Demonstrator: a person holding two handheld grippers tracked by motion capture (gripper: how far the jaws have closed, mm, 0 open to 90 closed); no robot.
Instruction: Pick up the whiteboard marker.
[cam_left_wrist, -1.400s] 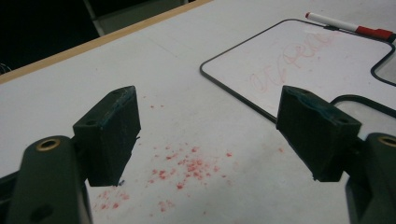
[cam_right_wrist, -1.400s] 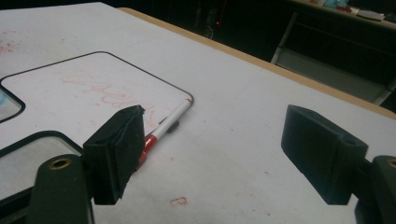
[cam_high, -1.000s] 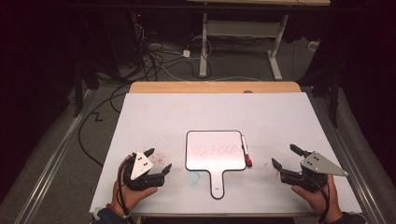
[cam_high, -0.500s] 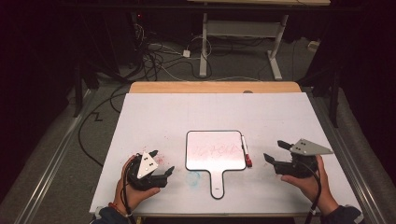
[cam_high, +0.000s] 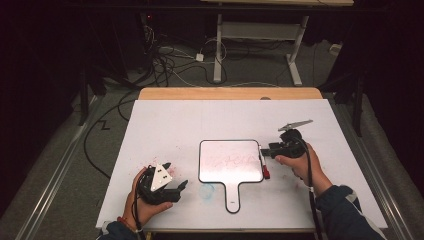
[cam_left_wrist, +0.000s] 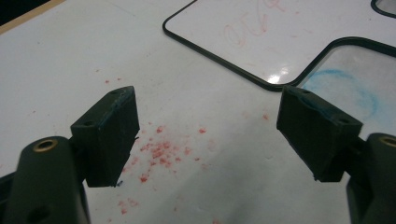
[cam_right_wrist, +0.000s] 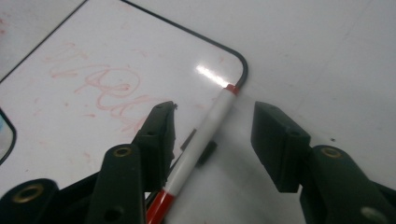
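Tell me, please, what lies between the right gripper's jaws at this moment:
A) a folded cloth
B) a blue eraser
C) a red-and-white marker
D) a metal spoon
C: in the right gripper view, the red-and-white marker lies between the jaws of the right gripper, along the edge of the small whiteboard; the jaws have just been closing, yet gaps remain beside the marker.

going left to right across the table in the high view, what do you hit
left gripper → blue smudge → paddle whiteboard → red marker → right gripper, its jaws just closing around the marker
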